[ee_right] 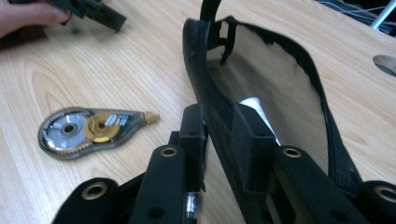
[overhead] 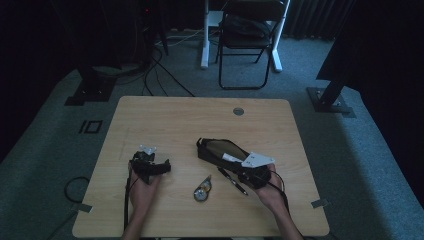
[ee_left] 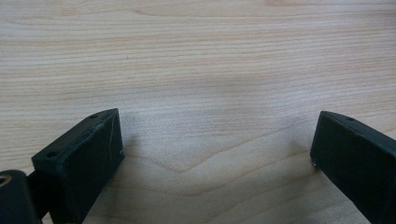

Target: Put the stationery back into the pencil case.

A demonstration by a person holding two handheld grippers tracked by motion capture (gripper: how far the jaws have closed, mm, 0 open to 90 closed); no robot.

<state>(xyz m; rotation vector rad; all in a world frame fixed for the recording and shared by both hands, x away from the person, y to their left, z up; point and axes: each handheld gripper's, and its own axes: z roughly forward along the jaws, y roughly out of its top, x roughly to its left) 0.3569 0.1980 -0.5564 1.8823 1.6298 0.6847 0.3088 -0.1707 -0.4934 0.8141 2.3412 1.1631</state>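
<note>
A big wooden table [overhead: 165,120] held everything. On it lay a black pencil case [overhead: 216,150], open, with its light inside showing. It sat right of the middle of the table, with something white [ee_right: 252,105] inside it.

The right gripper [ee_right: 218,135] had its jaws pinched shut on the near edge of the pencil case, one jaw outside and one jaw inside. The left gripper [ee_left: 217,149] rested over bare wood, well away from the case. Its jaws were wide apart and held nothing.

A black pen [overhead: 233,181] lay just beside the case. A small see-through correction tape [ee_right: 88,129] lay on the table near the pen, between the two hands.
</note>
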